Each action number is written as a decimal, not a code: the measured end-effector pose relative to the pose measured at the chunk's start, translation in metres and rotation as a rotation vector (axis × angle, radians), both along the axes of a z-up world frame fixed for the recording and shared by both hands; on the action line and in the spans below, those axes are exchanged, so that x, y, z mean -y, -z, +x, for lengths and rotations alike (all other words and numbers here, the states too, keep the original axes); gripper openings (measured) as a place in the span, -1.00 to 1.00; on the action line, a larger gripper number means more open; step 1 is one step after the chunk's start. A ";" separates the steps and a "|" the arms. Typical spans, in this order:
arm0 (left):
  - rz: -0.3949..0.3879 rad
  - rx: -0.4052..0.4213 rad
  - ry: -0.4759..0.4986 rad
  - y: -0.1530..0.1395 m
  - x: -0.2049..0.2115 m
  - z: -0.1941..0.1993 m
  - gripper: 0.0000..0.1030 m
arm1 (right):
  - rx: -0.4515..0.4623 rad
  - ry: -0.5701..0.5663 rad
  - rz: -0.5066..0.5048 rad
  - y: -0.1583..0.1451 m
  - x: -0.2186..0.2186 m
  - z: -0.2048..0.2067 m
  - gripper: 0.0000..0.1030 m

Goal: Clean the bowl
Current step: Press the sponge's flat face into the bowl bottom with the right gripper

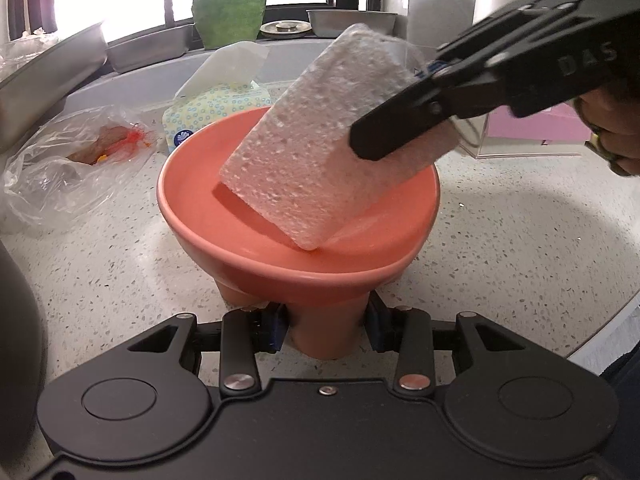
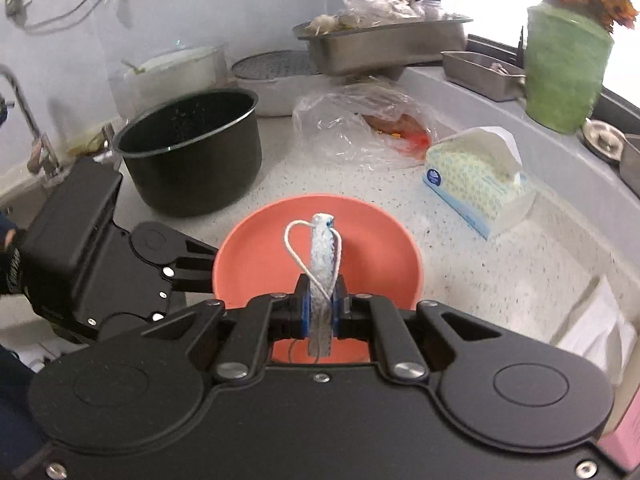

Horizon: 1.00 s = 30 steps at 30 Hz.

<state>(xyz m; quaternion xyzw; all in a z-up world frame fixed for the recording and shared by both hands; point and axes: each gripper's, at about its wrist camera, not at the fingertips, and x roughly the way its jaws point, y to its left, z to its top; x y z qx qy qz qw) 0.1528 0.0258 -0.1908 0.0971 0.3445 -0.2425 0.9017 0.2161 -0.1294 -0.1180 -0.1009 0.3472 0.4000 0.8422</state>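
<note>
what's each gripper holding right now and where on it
The right gripper pinches the sponge across its thin sides near its upper end. The left gripper clamps the coral bowl by its narrow foot.

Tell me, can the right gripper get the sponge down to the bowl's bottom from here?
Probably yes. The right gripper holds the sponge tilted inside the open bowl, nothing lies under it, and the left gripper grips only the bowl's foot.

One bowl [image 1: 248, 236], one sponge [image 1: 320, 140], one tissue pack [image 2: 476, 184], one black pot [image 2: 192, 156]
</note>
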 end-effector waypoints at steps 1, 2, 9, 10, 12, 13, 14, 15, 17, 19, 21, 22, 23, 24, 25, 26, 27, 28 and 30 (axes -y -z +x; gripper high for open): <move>0.000 0.000 -0.001 0.000 0.000 0.000 -0.26 | -0.006 0.005 0.012 -0.001 0.000 -0.003 -0.79; 0.000 0.000 -0.001 0.000 0.000 0.000 -0.26 | -0.013 0.009 0.026 -0.001 0.000 -0.008 -0.79; 0.003 0.000 0.001 0.000 0.000 0.001 -0.25 | 0.007 0.013 0.044 -0.009 -0.021 -0.027 -0.79; 0.003 0.000 0.000 0.000 0.000 0.001 -0.25 | 0.011 0.023 0.058 -0.012 -0.024 -0.030 -0.78; 0.001 0.000 -0.002 0.001 0.000 0.001 -0.25 | 0.016 0.040 0.078 -0.018 -0.029 -0.032 -0.78; 0.001 0.000 -0.002 0.001 0.000 0.001 -0.25 | 0.017 0.048 0.079 -0.020 -0.031 -0.032 -0.78; 0.001 0.000 -0.002 0.001 0.000 0.001 -0.25 | 0.018 0.056 0.077 -0.021 -0.033 -0.031 -0.78; 0.002 0.000 -0.002 0.001 0.000 0.001 -0.25 | 0.017 0.065 0.074 -0.022 -0.036 -0.030 -0.78; 0.001 0.000 -0.001 0.001 -0.001 0.001 -0.26 | 0.015 0.085 0.061 -0.023 -0.039 -0.027 -0.79; 0.002 0.000 0.002 0.001 -0.001 0.001 -0.26 | 0.011 0.097 0.011 -0.025 -0.046 -0.025 -0.79; 0.002 -0.001 0.003 0.001 -0.001 0.002 -0.26 | 0.009 0.105 -0.053 -0.028 -0.054 -0.024 -0.79; 0.002 -0.001 0.004 0.001 -0.001 0.002 -0.25 | 0.011 0.104 -0.092 -0.030 -0.059 -0.025 -0.79; 0.002 0.000 0.008 0.001 -0.002 0.003 -0.25 | 0.015 0.103 -0.125 -0.032 -0.063 -0.025 -0.79; 0.001 0.000 0.011 0.001 -0.003 0.004 -0.25 | 0.020 0.106 -0.156 -0.033 -0.066 -0.025 -0.79; 0.000 -0.001 0.016 0.001 -0.004 0.004 -0.25 | 0.024 0.110 -0.186 -0.034 -0.069 -0.025 -0.79; -0.001 -0.003 0.021 0.001 -0.005 0.005 -0.25 | 0.024 0.109 -0.200 -0.035 -0.070 -0.025 -0.79; 0.000 -0.002 0.025 0.001 -0.005 0.005 -0.25 | 0.023 0.108 -0.203 -0.036 -0.071 -0.024 -0.79; 0.001 -0.002 0.029 0.001 -0.005 0.004 -0.25 | 0.014 0.115 -0.207 -0.037 -0.070 -0.021 -0.79; 0.001 -0.001 0.035 0.001 -0.006 0.005 -0.25 | -0.008 0.114 -0.216 -0.038 -0.071 -0.017 -0.79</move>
